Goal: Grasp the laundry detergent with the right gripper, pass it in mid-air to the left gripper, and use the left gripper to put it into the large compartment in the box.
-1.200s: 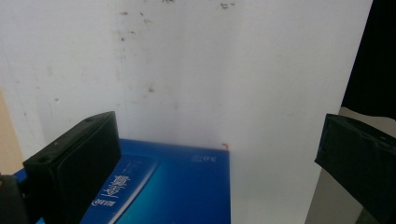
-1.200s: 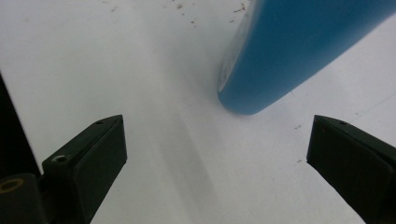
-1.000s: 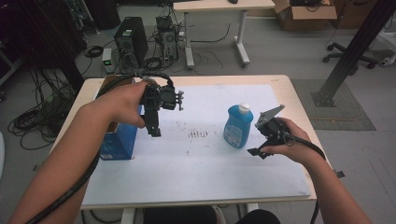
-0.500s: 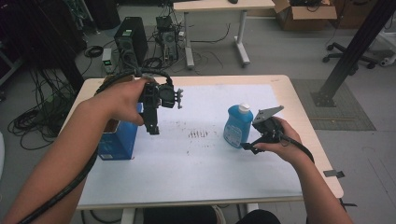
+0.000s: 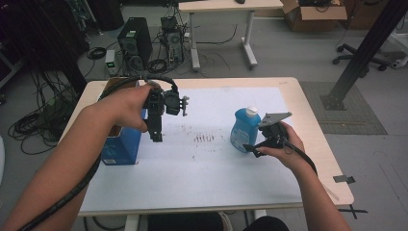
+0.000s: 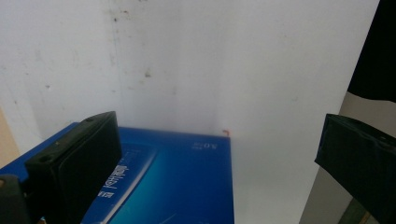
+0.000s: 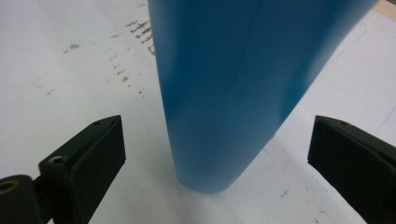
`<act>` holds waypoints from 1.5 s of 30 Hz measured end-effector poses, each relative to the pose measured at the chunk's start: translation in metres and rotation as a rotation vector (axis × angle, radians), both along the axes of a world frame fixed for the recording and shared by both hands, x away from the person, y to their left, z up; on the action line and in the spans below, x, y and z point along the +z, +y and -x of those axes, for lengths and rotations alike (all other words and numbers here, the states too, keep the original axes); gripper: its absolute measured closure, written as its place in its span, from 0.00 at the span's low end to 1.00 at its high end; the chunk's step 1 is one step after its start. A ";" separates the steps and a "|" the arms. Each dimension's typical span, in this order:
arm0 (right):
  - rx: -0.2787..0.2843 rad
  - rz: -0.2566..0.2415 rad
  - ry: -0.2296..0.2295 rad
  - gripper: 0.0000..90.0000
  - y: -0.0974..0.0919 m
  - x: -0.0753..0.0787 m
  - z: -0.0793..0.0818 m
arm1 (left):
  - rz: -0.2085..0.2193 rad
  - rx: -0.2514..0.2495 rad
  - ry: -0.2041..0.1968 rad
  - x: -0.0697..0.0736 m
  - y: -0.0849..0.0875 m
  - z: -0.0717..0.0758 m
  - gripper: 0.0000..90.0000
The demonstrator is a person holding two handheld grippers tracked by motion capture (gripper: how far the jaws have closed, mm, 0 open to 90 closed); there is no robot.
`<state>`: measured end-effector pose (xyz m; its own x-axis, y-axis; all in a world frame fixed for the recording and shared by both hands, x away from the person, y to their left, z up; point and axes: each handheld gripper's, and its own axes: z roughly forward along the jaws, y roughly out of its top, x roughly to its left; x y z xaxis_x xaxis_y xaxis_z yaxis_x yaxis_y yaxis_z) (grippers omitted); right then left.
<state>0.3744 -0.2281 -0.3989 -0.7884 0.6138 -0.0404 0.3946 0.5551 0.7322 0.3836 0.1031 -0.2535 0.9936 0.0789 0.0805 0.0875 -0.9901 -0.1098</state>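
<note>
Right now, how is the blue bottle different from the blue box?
The bottle is rounded with a white cap; the box is square-edged with printing on it. The bottle stands right of the table's middle, the box near its left edge. The right gripper has its open jaws on either side of the bottle's base; the left gripper, also open, hangs above the paper beside the box. Both are blue and upright on the table.

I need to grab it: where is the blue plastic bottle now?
In the high view, the blue plastic bottle with a white cap stands right of the table's centre, just before the open right claw.
</note>
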 end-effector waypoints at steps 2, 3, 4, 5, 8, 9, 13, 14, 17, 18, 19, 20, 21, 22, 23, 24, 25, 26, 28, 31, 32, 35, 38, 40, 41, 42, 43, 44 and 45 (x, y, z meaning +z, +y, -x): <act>-0.009 -0.013 -0.003 0.03 0.001 -0.002 0.000 | 0.001 -0.001 0.001 0.000 0.000 0.000 0.00; -0.017 -0.025 -0.009 0.02 0.001 -0.003 0.000 | 0.007 -0.002 0.000 0.000 0.000 0.001 0.00; -0.017 -0.025 -0.009 0.02 0.001 -0.003 0.000 | 0.007 -0.002 0.000 0.000 0.000 0.001 0.00; -0.020 -0.032 -0.002 0.03 0.002 -0.006 -0.001 | 0.011 -0.002 -0.004 0.000 0.000 0.001 0.00; -0.027 -0.041 -0.011 0.03 0.004 -0.008 -0.001 | 0.007 -0.008 -0.002 0.001 -0.001 0.001 0.00; -0.027 -0.053 -0.007 0.03 0.005 -0.009 -0.001 | 0.012 -0.011 -0.005 0.001 -0.001 0.001 0.00; -0.050 -0.077 -0.024 0.02 0.006 -0.010 -0.002 | 0.012 -0.015 -0.005 0.003 -0.002 0.002 0.00; -0.057 -0.080 -0.025 0.02 0.006 -0.010 -0.002 | 0.018 -0.016 -0.009 0.003 -0.002 0.002 0.00; -0.082 -0.105 -0.028 0.01 0.007 -0.011 -0.003 | 0.012 -0.019 -0.015 0.005 -0.002 0.002 0.00; -0.085 -0.110 -0.027 0.02 0.007 -0.011 -0.003 | 0.014 -0.019 -0.017 0.005 -0.002 0.003 0.00; -0.088 -0.119 -0.031 0.01 0.008 -0.011 -0.003 | 0.018 -0.021 -0.018 0.006 -0.002 0.003 0.00; -0.088 -0.119 -0.031 0.01 0.008 -0.011 -0.003 | 0.018 -0.021 -0.018 0.006 -0.002 0.003 0.00; -0.095 -0.123 -0.034 0.02 0.009 -0.012 -0.003 | 0.014 -0.023 -0.017 0.007 -0.002 0.004 0.00; -0.095 -0.123 -0.034 0.02 0.009 -0.012 -0.003 | 0.014 -0.023 -0.017 0.007 -0.002 0.004 0.00; -0.103 -0.123 -0.036 0.01 0.009 -0.013 -0.003 | 0.014 -0.024 -0.018 0.007 -0.002 0.004 0.00; -0.106 -0.129 -0.035 0.01 0.009 -0.013 -0.004 | 0.015 -0.025 -0.019 0.007 -0.002 0.004 0.00; -0.120 -0.139 -0.036 0.01 0.010 -0.014 -0.004 | 0.013 -0.024 -0.019 0.008 -0.001 0.004 0.00; -0.120 -0.139 -0.036 0.01 0.010 -0.014 -0.004 | 0.017 -0.023 -0.021 0.008 -0.001 0.004 0.00; -0.130 -0.149 -0.046 0.02 0.011 -0.014 -0.003 | 0.022 -0.022 -0.023 0.008 0.000 0.005 0.00; -0.143 -0.161 -0.056 0.05 0.013 -0.015 -0.003 | 0.024 -0.024 -0.024 0.008 0.001 0.005 0.00; -0.140 -0.165 -0.058 0.06 0.013 -0.015 -0.003 | 0.025 -0.025 -0.024 0.008 0.001 0.005 0.00; -0.146 -0.176 -0.074 0.11 0.014 -0.015 -0.002 | 0.022 -0.022 -0.022 0.008 0.002 0.005 0.00; -0.150 -0.184 -0.084 0.15 0.014 -0.015 -0.002 | 0.024 -0.020 -0.023 0.008 0.003 0.006 0.00; -0.150 -0.187 -0.092 0.17 0.014 -0.015 -0.001 | 0.030 -0.018 -0.025 0.008 0.005 0.006 0.00; -0.148 -0.190 -0.092 0.18 0.014 -0.015 -0.001 | 0.027 -0.018 -0.025 0.008 0.005 0.006 0.00; -0.148 -0.191 -0.094 0.19 0.014 -0.015 0.000 | 0.025 -0.018 -0.025 0.008 0.005 0.005 0.00; -0.148 -0.191 -0.097 0.21 0.015 -0.015 0.000 | 0.028 -0.016 -0.025 0.009 0.005 0.005 0.00; -0.148 -0.191 -0.097 0.21 0.015 -0.015 0.000 | 0.028 -0.016 -0.025 0.009 0.005 0.005 0.00; -0.146 -0.193 -0.099 0.21 0.015 -0.015 0.001 | 0.032 -0.016 -0.028 0.009 0.006 0.005 0.00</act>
